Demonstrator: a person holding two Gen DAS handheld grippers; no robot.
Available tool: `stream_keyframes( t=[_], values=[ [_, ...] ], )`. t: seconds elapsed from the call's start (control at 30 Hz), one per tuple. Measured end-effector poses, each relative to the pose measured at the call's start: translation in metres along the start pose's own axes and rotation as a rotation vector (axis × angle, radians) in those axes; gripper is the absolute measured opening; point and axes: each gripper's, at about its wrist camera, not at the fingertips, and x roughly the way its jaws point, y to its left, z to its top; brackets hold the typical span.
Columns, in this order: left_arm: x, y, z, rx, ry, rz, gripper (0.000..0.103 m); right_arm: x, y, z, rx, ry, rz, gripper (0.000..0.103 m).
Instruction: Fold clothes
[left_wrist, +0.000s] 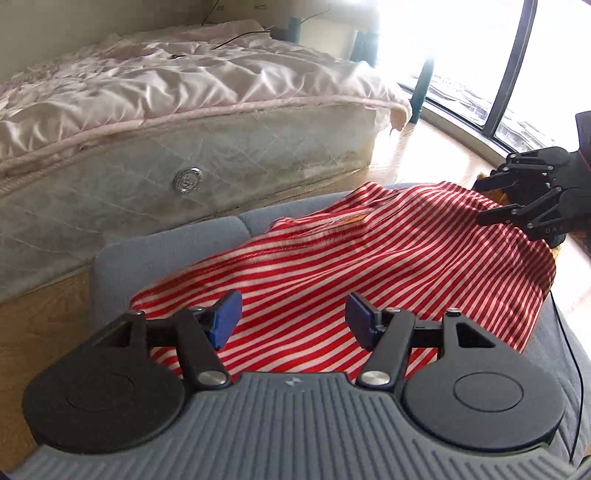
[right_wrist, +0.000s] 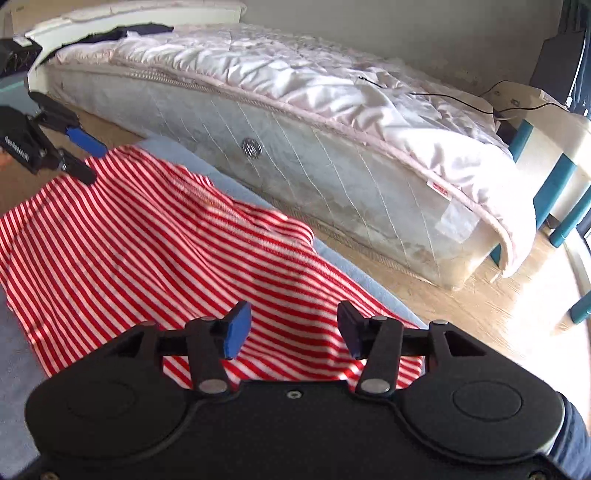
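1. The red-and-white striped garment (left_wrist: 332, 266) lies spread over a grey-blue cushioned seat (left_wrist: 166, 243), which gives a flat, raised surface for folding. It is rumpled near the far edge and hangs off the seat at one side.
2. The left gripper (left_wrist: 293, 319) hovers low over the near hem, its blue-padded fingers (left_wrist: 225, 317) spread wide and empty, probably lined up to pinch a corner.
3. The right gripper (right_wrist: 293, 328) sits over the opposite end of the cloth, jaws likewise wide apart with nothing between them.
4. With one gripper at each end, the pair can likely lift both corners together and carry one edge across.
5. A mattress (right_wrist: 332, 162) with a crumpled quilt (right_wrist: 295, 74) stands just behind, apart from the work.
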Motion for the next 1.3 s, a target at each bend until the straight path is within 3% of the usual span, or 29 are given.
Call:
stream_keyframes(
  t=[0.1,0.27,0.37,0.47,0.6,0.77,0.93,1.0,1.03,1.07,1.17,1.3],
  values=[
    [0.035,-0.022,0.009,0.010,0.013,-0.037,0.068,0.032,0.007,0.007,0.113,-0.062,0.049,0.053],
    [0.075,-0.018,0.001,0.097,0.059,0.157,0.068,0.080,0.015,0.008,0.047,0.018,-0.021,0.044],
    [0.057,0.008,-0.006,0.023,0.035,0.192,0.068,0.071,-0.011,-0.004,0.049,0.030,-0.127,0.045],
    [0.031,0.035,-0.014,-0.012,0.059,0.319,0.068,0.043,-0.038,-0.017,0.094,0.031,-0.201,0.045],
    [-0.005,0.034,-0.010,-0.112,0.004,0.206,0.068,0.013,-0.006,-0.014,0.059,-0.047,-0.015,0.045],
    [0.000,-0.045,-0.008,-0.024,0.002,-0.021,0.068,0.058,0.040,0.015,-0.027,-0.118,0.058,0.042],
    [0.021,-0.085,-0.032,0.087,0.078,-0.016,0.068,0.089,0.064,0.041,-0.206,-0.116,0.098,0.043],
    [0.023,-0.084,-0.038,0.083,0.077,-0.018,0.068,0.099,0.069,0.046,-0.264,-0.066,0.110,0.038],
    [0.024,-0.083,-0.040,0.075,0.074,-0.023,0.068,0.102,0.070,0.046,-0.284,-0.044,0.113,0.022],
    [0.024,-0.080,-0.040,0.059,0.075,-0.032,0.069,0.103,0.070,0.045,-0.307,-0.035,0.125,0.016],
    [0.025,-0.072,-0.040,0.031,0.072,-0.042,0.069,0.102,0.070,0.045,-0.360,-0.049,0.114,0.006],
    [0.026,-0.071,-0.042,0.049,0.074,-0.049,0.069,0.107,0.064,0.056,-0.321,-0.072,0.067,0.005]
  ],
)
